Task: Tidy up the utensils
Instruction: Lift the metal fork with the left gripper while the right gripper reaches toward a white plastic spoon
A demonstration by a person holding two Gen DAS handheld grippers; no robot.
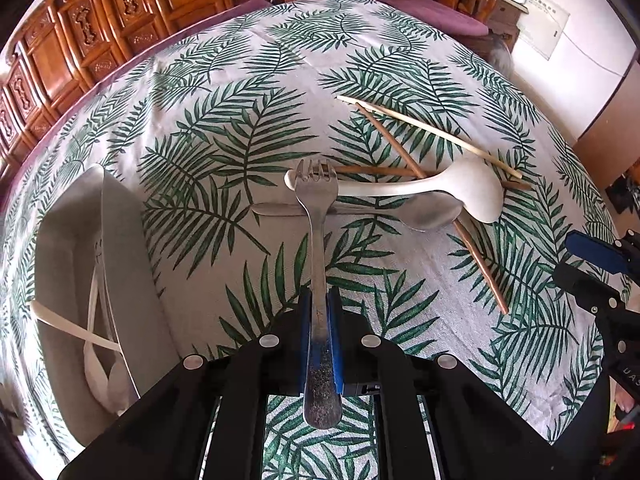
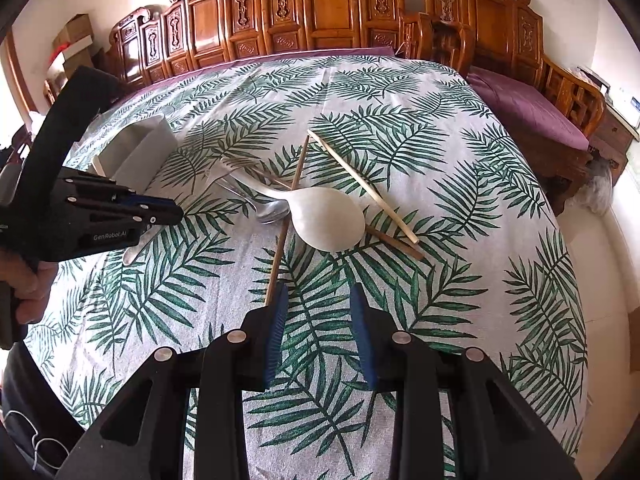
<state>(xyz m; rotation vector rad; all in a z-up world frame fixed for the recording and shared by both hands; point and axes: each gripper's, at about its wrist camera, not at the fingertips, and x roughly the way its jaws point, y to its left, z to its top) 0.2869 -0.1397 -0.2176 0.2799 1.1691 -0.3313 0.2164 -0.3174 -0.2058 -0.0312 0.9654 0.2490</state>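
My left gripper [image 1: 320,298] is shut on the handle of a metal fork [image 1: 316,216]. Its tines point away over a pile of utensils. In that pile lie a white spoon [image 1: 460,192], a metal spoon [image 1: 428,216], a pale chopstick [image 1: 428,136] and brown chopsticks [image 1: 480,264]. In the right wrist view the left gripper [image 2: 174,212] comes in from the left, and the fork's handle end [image 2: 134,252] sticks out below it. My right gripper [image 2: 318,296] is open and holds nothing. It hovers just short of the white spoon [image 2: 328,220], with a brown chopstick [image 2: 280,248] beside its left finger.
A grey organizer tray [image 1: 120,232] with white plastic utensils [image 1: 92,320] inside lies at the left of the leaf-print tablecloth [image 1: 224,80]. The tray [image 2: 136,148] also shows far left in the right wrist view. Carved wooden furniture [image 2: 320,8] and a purple-cushioned bench [image 2: 532,108] stand beyond the table.
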